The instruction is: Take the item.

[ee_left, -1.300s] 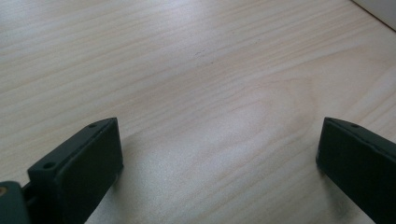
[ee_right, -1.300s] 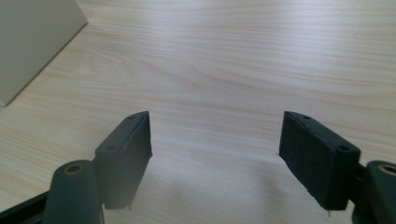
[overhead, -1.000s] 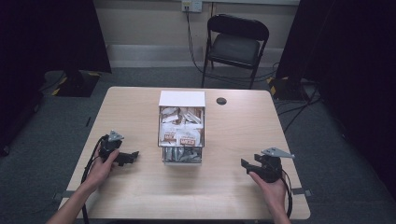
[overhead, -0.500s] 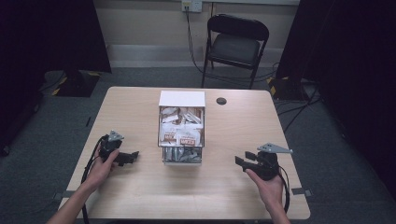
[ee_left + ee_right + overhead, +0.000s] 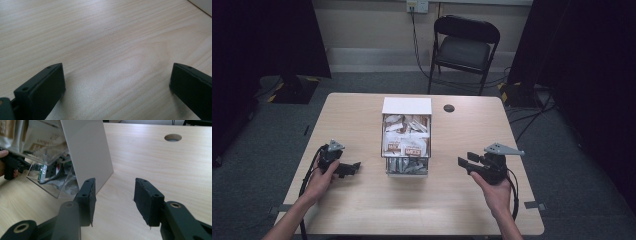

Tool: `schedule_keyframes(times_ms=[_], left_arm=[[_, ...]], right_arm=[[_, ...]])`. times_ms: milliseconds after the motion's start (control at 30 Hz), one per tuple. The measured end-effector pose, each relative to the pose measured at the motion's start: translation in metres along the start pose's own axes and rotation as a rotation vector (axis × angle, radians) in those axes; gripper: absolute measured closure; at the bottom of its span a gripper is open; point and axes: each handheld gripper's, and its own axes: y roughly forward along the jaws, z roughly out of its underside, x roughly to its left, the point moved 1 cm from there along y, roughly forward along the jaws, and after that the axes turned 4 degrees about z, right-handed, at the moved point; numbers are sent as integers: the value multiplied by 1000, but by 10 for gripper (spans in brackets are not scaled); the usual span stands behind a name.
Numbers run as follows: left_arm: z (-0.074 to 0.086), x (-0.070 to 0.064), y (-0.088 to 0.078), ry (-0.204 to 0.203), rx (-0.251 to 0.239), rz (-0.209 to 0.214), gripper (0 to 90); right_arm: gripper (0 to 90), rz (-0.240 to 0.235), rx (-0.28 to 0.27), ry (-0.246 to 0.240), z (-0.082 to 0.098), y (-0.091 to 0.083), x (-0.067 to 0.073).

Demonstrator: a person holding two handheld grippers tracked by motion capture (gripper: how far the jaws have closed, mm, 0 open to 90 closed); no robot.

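A box (image 5: 407, 134) with a white lid and a clear front stands at the table's middle, full of brown and white packets (image 5: 411, 147). My left gripper (image 5: 354, 167) rests on the wood to the left of the box, its jaws wide open over bare table (image 5: 112, 62). My right gripper (image 5: 464, 161) hovers right of the box and points at it. Its jaws have just been closing; they stand open, partly narrowed, with nothing between them (image 5: 113, 195). In the right gripper view the box's white side wall (image 5: 87, 152) rises just beyond the fingertips.
A round cable hole (image 5: 449, 108) sits in the table behind the box to the right. A black folding chair (image 5: 464, 47) stands beyond the far edge. Bare wood (image 5: 412, 205) lies in front of the box.
The right gripper has risen off the table and shifted a little left toward the box, its jaws narrower than before. The left gripper has stayed in place.
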Motion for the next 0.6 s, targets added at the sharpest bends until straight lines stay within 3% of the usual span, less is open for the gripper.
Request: schedule_keyframes(times_ms=[33,267,300,400,600], left_arm=[[0,0,0,3,3,0,0],[0,0,0,-1,0,0,0],[0,0,0,-1,0,0,0],[0,0,0,0,1,0,0],[0,0,0,4,4,0,0]], right_arm=[[525,0,-9,-31,-7,2,4],[598,-17,-7,-60,-20,6,14],[599,-21,6,-84,-26,8,18],[619,-33,11,-82,-31,8,21],[636,-41,-41,-72,-55,0,25]])
